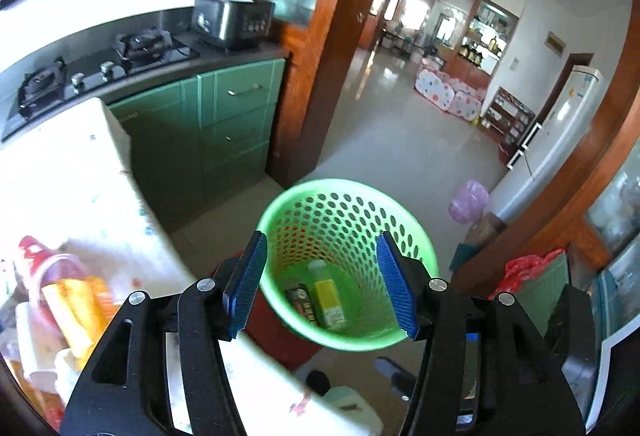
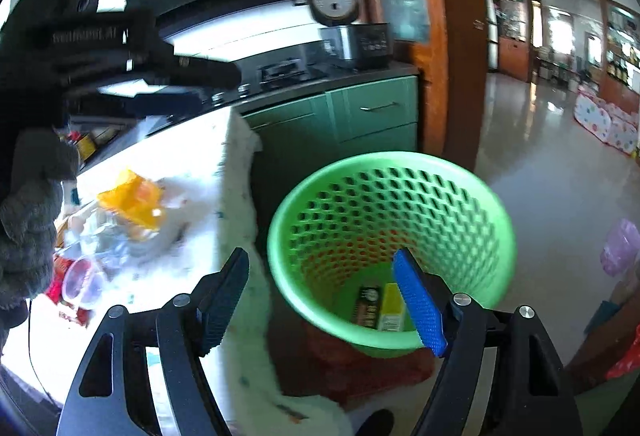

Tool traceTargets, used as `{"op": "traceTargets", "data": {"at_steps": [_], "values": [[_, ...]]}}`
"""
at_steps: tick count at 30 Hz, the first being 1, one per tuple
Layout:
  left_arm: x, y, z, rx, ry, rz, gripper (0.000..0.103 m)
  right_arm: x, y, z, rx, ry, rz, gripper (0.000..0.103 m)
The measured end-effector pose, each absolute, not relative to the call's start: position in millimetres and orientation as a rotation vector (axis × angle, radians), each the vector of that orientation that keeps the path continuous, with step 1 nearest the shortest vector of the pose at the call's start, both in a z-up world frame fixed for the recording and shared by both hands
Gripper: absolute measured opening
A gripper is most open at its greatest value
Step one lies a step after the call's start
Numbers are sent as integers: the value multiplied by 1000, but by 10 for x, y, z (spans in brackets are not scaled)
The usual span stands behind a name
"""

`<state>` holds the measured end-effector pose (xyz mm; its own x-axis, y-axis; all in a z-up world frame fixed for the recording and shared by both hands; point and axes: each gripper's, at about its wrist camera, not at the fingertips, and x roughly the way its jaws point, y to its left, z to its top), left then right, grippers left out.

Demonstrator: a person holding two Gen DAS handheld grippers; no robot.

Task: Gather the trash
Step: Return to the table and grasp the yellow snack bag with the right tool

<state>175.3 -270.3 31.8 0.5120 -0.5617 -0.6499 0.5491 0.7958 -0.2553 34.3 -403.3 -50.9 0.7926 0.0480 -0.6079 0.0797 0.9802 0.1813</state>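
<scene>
Trash already sits in the green perforated basket (image 1: 347,220): 2 pieces, a yellow-labelled bottle (image 1: 328,296) and a dark carton (image 1: 302,303) touching side by side on its bottom, and the basket stands on the floor just beside the cloth-covered bench (image 1: 80,175). Your left tool (image 1: 322,286) hangs over the basket mouth with its blue pads spread wide and nothing between them, and your right tool (image 2: 320,300) is just as wide and bare, 1 finger over the bench edge and the other over the basket. More litter lies on the bench, an orange wrapper (image 2: 132,201) and clear plastic cups (image 2: 82,280) among it.
</scene>
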Motion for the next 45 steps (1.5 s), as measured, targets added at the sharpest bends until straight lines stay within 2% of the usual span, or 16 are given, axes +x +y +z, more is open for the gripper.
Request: {"op": "traceTargets", "data": {"at_steps": [3,19,26,28,37,45], "values": [[1671,-2436,417,-27,769,-643,61,378,-3802,-453,197,656,35,72],[1462,-710,535,-85,692,-407,61,1163,-2694,-291,177,697,324,72],[1435,-298,395,-116,702,-362,61,1605,-2381,-291,158,737,404,73],[1421,-254,353,-121,709,-357,61,1722,-2295,-323,135,754,402,76],[1318,-180,204,-107,732,-363,61,2082,-2198,-555,155,834,403,76],[1292,-341,-25,-55,797,-419,61,2103,-2263,-602,201,840,400,49]]}}
